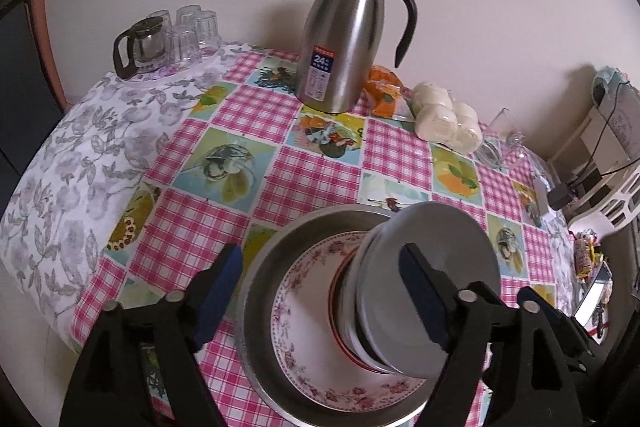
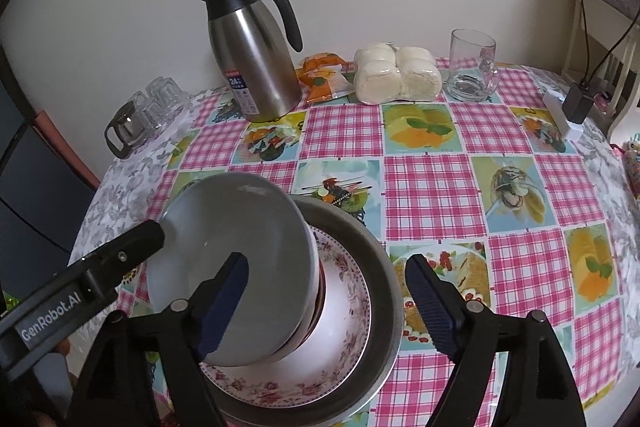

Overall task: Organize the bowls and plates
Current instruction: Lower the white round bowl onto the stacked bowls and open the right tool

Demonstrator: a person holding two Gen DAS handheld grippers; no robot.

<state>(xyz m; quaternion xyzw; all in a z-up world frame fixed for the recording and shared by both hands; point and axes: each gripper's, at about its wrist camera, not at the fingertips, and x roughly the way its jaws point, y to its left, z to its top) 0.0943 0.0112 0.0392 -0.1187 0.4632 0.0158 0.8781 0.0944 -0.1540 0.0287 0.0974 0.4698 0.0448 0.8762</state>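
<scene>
- Here the left gripper (image 1: 320,301) has its jaws spread wide; no earlier view is at hand, so only their present stance can be told.
- One blue pad (image 1: 218,293) stands over the checked cloth, clear of the metal pan (image 1: 260,267); the other is seen in front of the grey bowl (image 1: 436,267), and whether it touches the bowl cannot be told.
- The right gripper (image 2: 326,307) likewise has its jaws spread, nothing pinched: its left pad crosses in front of the grey bowl (image 2: 232,239), its right pad (image 2: 430,307) hangs outside the pan's rim.
- The left gripper's black finger also reaches in from the left edge of the right wrist view, its tip at the bowl's rim.
- The grey bowl tops a stack of bowls that rests on a floral plate (image 1: 304,367), and the plate lies inside the metal pan, at the near edge of the desk (image 2: 432,187).
- Along the far edge of the desk stand a steel thermos jug (image 1: 344,35), an orange packet (image 1: 384,87), wrapped white buns (image 2: 396,73) and a glass mug (image 2: 472,67).
- At the far left corner sit a small glass teapot (image 1: 140,47) and a cluster of upturned glasses (image 1: 192,27) on the grey floral cloth.
</scene>
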